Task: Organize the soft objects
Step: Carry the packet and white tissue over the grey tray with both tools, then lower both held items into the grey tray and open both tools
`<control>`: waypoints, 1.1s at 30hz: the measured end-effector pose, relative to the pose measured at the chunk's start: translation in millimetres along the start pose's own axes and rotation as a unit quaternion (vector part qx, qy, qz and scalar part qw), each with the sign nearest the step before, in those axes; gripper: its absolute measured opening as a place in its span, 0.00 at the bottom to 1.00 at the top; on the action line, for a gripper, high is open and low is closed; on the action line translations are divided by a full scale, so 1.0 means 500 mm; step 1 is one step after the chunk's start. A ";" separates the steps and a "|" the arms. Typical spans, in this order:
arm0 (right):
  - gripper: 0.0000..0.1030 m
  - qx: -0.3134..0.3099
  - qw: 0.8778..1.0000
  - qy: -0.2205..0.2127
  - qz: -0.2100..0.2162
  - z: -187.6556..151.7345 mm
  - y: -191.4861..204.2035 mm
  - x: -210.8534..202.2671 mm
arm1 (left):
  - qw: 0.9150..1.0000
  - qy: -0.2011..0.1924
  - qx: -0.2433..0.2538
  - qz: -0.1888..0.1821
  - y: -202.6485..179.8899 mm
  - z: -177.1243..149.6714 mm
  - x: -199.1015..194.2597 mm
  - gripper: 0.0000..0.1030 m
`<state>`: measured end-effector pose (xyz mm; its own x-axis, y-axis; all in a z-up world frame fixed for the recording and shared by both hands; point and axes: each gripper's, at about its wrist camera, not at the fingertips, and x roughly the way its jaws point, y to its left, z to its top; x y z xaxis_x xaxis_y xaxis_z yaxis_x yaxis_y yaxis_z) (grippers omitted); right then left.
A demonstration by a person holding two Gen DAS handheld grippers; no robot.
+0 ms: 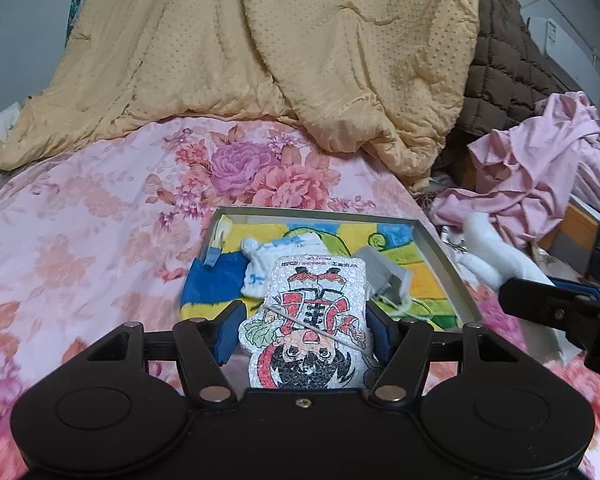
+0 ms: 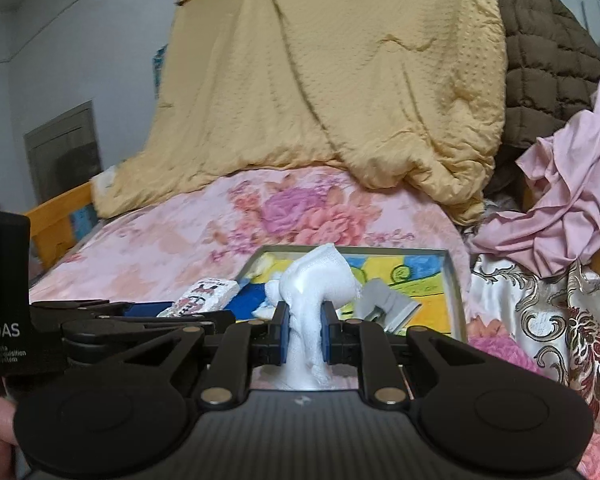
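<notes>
My left gripper [image 1: 306, 326] is shut on a flat white foam sponge [image 1: 312, 312] printed with a red and black cartoon figure. It hovers at the near edge of a shallow metal tray [image 1: 440, 256] on the bed. Inside the tray lie a small white sock [image 1: 260, 270], a blue cloth [image 1: 216, 280] and a grey comb-like piece [image 1: 384, 274]. My right gripper [image 2: 304, 330] is shut on a bunched white cloth [image 2: 320, 280], held in front of the same tray [image 2: 454, 292]. The sponge [image 2: 204, 294] and left gripper appear at the left of the right wrist view.
The bed has a pink floral sheet [image 1: 100, 208]. A yellow quilt [image 1: 260, 48] is piled at the back, with a brown quilted cover [image 1: 504, 60] and crumpled pink clothes [image 1: 540, 168] to the right. A wooden bed frame [image 2: 60, 216] shows at left. A patterned satin cloth [image 2: 548, 320] lies right of the tray.
</notes>
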<state>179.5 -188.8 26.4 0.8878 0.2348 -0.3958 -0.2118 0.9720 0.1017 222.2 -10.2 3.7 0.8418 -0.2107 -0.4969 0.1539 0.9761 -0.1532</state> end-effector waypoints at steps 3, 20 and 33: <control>0.16 0.008 1.000 -0.001 -0.012 0.005 -0.019 0.037 | 1.000 0.002 0.006 0.009 -0.002 0.013 0.047 0.63; 0.16 0.008 0.997 0.028 -0.072 0.062 -0.122 0.294 | 0.998 0.029 0.052 0.030 0.005 0.092 0.286 0.63; 0.20 0.044 0.991 0.091 -0.092 0.061 -0.199 0.433 | 0.995 0.080 0.050 0.034 0.001 0.113 0.433 0.63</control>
<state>405.2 -234.8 -41.4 0.8182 0.0585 -0.5719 -0.0096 0.9961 0.0880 433.9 -52.6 -55.7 0.7604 -0.1426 -0.6336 0.1573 0.9870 -0.0334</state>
